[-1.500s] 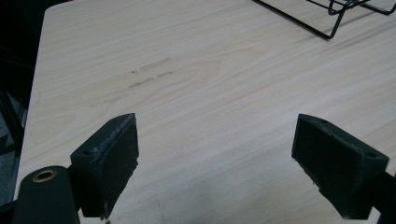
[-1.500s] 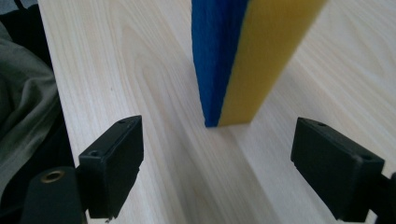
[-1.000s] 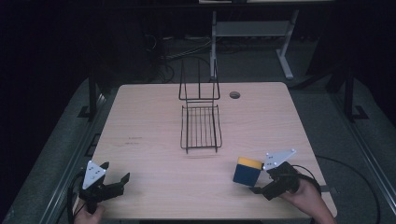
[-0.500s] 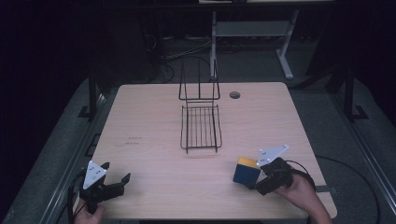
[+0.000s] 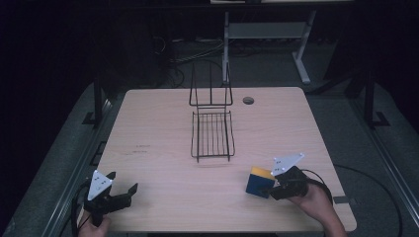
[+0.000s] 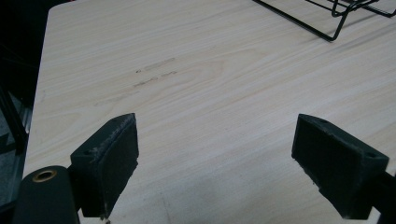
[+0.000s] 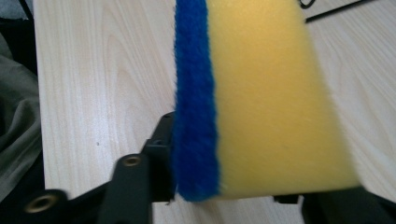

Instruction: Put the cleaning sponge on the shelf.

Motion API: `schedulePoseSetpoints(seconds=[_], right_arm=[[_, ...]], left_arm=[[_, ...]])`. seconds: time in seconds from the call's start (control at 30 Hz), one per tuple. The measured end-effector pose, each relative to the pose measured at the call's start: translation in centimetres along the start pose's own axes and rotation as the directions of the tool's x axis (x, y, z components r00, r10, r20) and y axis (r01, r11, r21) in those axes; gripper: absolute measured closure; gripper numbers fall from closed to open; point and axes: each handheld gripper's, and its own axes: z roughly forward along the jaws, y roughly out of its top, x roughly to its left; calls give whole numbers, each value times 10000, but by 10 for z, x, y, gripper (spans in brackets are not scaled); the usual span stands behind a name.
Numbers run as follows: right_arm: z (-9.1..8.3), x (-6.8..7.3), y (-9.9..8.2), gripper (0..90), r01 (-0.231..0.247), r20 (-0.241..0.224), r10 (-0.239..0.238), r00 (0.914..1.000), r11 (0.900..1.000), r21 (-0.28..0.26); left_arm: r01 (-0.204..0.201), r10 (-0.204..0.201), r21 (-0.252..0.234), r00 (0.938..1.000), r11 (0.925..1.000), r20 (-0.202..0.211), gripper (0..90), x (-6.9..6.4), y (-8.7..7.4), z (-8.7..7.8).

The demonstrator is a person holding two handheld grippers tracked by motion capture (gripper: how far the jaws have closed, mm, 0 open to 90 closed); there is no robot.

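Item: yellow foam sponge with blue scouring face (image 7: 275, 93), sitting at the desk's (image 5: 158, 123) near right corner.
Right gripper (image 5: 269, 186): fingers having just been closing, now clamping the sponge.
Left gripper (image 5: 121, 190): fingers standing apart, gripping nothing.
Nearby: black wire rack (image 5: 212, 133), mid-desk.

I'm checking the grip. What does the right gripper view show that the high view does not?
Right gripper view: the sponge's blue scrub layer and yellow foam close up, pressed between the right claw's jaws. High view: the left claw, open, both hands, the whole wire rack and the floor. Both share the sponge, the right claw and the wooden table.
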Motion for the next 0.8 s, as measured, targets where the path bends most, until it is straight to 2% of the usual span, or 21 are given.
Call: schedulePoseSetpoints(seconds=[0.37,0.8], right_arm=[[0,3,4,564,244,-265,-243,9994,9997,33],[-4,-4,30,564,811,-449,-807,9957,9967,85]], left_arm=[[41,-41,-8,10000,10000,-32,141,0,0,0],[70,-70,-18,10000,10000,-41,141,1,0,0]])
